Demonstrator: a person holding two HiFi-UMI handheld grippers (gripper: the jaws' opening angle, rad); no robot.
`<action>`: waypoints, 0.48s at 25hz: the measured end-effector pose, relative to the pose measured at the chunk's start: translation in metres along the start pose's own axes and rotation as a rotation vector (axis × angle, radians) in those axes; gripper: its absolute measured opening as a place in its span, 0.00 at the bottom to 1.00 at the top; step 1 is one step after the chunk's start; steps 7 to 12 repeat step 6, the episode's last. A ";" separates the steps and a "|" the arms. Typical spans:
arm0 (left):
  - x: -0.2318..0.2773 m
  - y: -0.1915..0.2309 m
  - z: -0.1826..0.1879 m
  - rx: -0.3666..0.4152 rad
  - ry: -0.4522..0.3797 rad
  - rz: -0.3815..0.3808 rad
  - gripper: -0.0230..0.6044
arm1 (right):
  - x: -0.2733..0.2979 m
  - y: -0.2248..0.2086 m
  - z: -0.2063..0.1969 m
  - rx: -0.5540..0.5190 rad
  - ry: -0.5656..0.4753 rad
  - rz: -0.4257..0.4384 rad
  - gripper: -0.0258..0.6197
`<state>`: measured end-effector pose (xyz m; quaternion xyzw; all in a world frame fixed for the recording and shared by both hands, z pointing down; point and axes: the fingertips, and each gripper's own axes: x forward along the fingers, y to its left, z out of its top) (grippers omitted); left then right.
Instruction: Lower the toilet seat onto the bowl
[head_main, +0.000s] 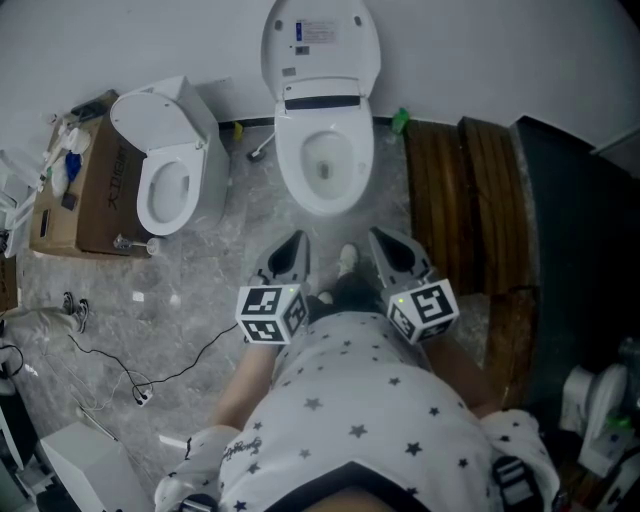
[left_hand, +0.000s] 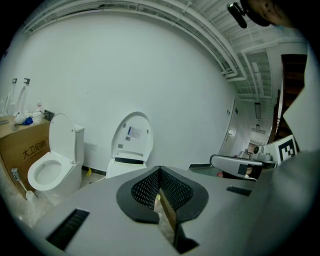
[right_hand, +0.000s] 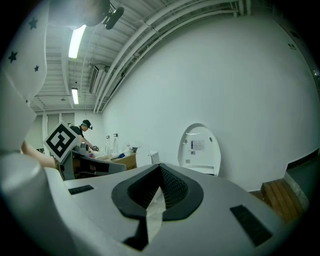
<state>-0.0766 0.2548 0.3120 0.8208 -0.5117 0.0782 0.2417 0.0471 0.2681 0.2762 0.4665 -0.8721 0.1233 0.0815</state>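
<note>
One toilet between second toilet, wooden bench

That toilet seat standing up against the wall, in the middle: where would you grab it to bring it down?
Probably its top rim, farthest from the hinge, reached from the front over the bowl. The seat stands upright against the wall, hinged at its foot, so that free edge gives the easiest pull forward.
</note>
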 end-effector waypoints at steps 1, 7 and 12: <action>0.000 0.000 -0.001 -0.001 0.001 -0.001 0.03 | 0.000 0.000 0.000 -0.002 0.001 0.000 0.05; 0.000 0.000 -0.001 -0.006 0.005 -0.006 0.03 | 0.001 0.001 -0.001 0.003 0.003 -0.001 0.05; 0.000 0.000 -0.001 -0.006 0.005 -0.006 0.03 | 0.001 0.001 -0.001 0.003 0.003 -0.001 0.05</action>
